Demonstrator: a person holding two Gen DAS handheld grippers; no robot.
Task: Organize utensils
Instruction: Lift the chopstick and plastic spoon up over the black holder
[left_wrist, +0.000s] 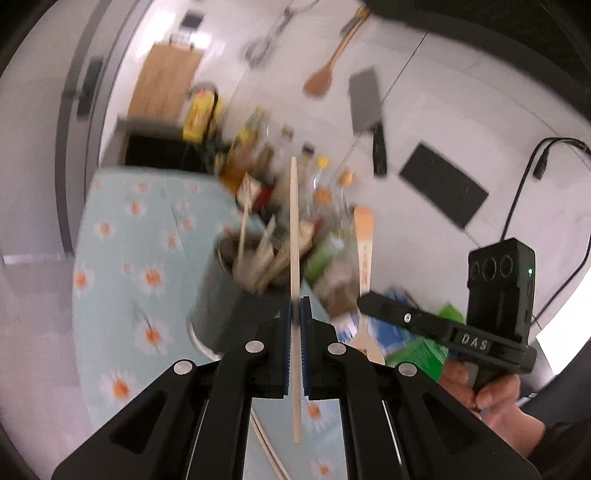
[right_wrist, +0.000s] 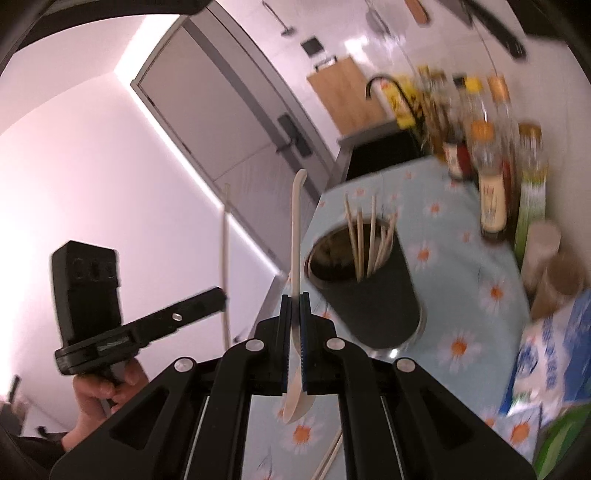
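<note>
On daisy-print tablecloth, utensil cup.

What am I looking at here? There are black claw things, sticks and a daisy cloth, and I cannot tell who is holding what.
No robot here: a person holds a handheld two-finger gripper in each hand, and each gripper carries a wide-angle camera looking along its fingers. So each picture is one gripper's own view, and each also catches the other gripper beside it.

In the left view, the left gripper is shut on a chopstick. In the right view, the right gripper is shut on a pale spoon.

Below is a table with a daisy tablecloth. On it stands a dark utensil cup already holding chopsticks, with blurred bottles behind. A few loose chopsticks lie on the cloth.
</note>
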